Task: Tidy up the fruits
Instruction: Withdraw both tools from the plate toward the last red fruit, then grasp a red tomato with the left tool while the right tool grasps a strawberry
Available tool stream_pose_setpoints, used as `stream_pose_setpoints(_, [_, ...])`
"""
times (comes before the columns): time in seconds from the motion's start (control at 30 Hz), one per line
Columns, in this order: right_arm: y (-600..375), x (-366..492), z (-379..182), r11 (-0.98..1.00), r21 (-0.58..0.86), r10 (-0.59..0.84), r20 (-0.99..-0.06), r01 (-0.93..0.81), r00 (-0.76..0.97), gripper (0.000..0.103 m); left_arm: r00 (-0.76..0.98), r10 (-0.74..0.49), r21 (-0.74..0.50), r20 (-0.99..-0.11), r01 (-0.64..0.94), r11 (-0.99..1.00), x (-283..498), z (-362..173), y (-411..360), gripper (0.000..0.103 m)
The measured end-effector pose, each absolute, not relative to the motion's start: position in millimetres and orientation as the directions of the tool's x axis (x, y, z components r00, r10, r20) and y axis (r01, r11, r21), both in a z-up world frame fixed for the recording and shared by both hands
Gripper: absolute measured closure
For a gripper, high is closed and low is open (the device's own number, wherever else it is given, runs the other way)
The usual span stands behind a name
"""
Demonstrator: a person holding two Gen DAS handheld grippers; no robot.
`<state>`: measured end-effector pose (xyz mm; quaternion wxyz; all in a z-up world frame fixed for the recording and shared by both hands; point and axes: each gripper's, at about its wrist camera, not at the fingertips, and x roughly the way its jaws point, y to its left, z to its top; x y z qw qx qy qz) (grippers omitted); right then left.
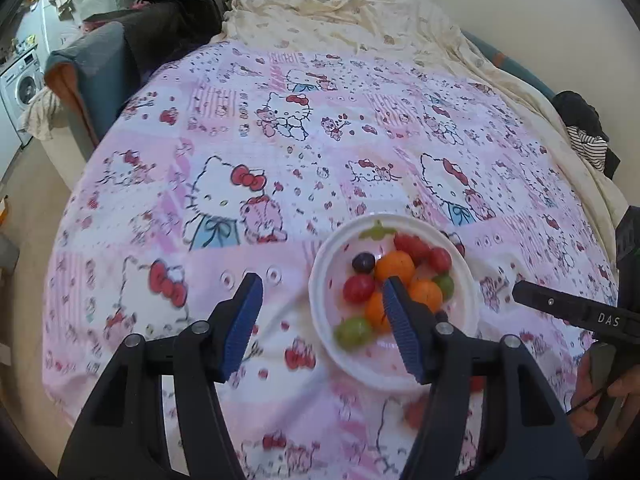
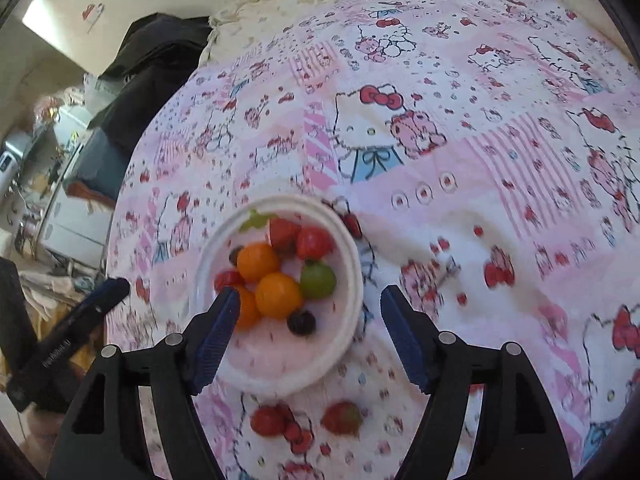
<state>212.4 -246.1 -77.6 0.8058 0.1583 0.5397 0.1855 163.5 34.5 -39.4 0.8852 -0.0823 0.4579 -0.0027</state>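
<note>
The left tool point(image 1: 320, 312) is hovering wide open with nothing in it, its right finger hanging over the white bowl point(image 1: 320, 312), which is sitting on a bed under a pink Hello Kitty sheet point(image 1: 280, 140). The bowl is holding oranges point(image 2: 278, 295), red fruits point(image 2: 314, 243), green ones point(image 2: 318, 280) and dark grapes point(image 2: 302, 323). The right tool point(image 2: 310, 316) is also gaping wide and holding nothing, straddling the bowl's near rim. Two strawberries point(image 2: 342, 418) are lying on the sheet just beside the bowl. In the left view, the right tool is showing the letters "DAS".
</note>
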Motion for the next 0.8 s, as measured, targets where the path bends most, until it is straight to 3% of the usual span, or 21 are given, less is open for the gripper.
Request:
stream_pose_setpoints(0.27, [-248,170,-79,0.911,0.386,0.412,-0.852,-0.144,0.323,0.028,0.573,-0.077,-0.16,-0.816,-0.097,0.982,121,-33,38,0.044])
stream_pose_setpoints(0.37, [-242,160,-90,0.946,0.282,0.318,-0.9,-0.16,0.297,0.028,0.553,-0.056,-0.141,-0.831,-0.112,0.984,106,-36,33,0.044])
stream_pose_setpoints(0.73, [-193,144,-135,0.902,0.083,0.176,-0.967,-0.424,0.184,0.029,0.5,-0.026,-0.079,-0.865,-0.086,0.993,79,-57,16,0.044])
stream_pose_setpoints(0.8, [-186,143,-141,0.893,0.076,0.17,-0.97,-0.444,0.175,0.034,0.484,-0.024,-0.076,-0.875,-0.088,0.993,80,-62,16,0.044])
